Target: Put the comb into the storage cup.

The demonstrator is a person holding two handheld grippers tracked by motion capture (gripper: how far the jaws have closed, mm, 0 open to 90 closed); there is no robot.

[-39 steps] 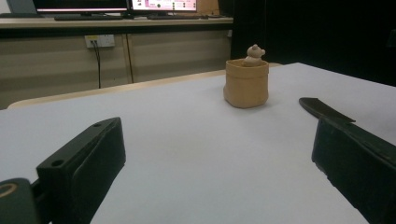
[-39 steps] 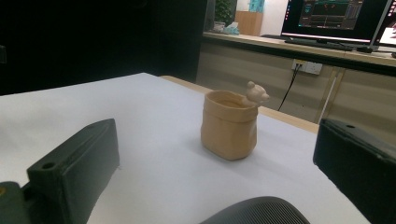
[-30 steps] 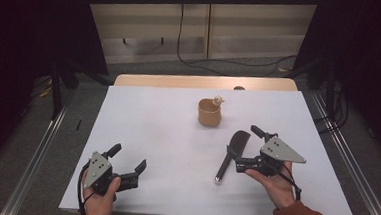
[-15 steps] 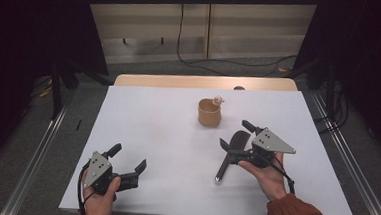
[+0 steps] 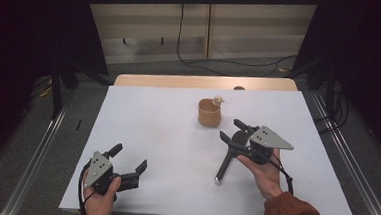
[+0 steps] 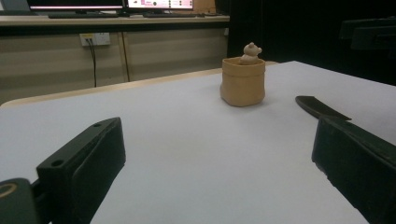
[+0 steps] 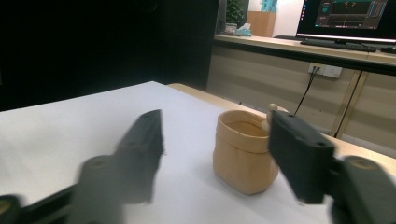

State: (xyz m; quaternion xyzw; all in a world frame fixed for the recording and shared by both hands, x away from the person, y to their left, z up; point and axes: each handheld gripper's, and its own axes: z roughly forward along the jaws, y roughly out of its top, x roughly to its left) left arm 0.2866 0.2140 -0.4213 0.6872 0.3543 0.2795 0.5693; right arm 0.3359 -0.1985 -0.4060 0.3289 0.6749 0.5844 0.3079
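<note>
Meanwhile our right tool [image 5: 233, 131], jaws just closing but apart, straddles the dark spatula [image 5: 228, 155]. It lies ungrasped on the counter [image 5: 153, 115] beside the tan cup [image 5: 209, 112]; our left tool [image 5: 128, 159] rests spread.

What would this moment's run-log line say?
right tool: jaws closing around spatula, not gripping | left tool: open, idle | cup: upright, untouched

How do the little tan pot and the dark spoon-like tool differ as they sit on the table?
The tan pot stands upright, squat and round; the dark tool lies flat, long and thin. The pot is light tan with a small bear figure at its rim; the tool is plain black-brown. The pot stands free of both grippers; the tool's broad end lies between the fingers of the right gripper, which have just been closing. Both rest on the white table.
</note>
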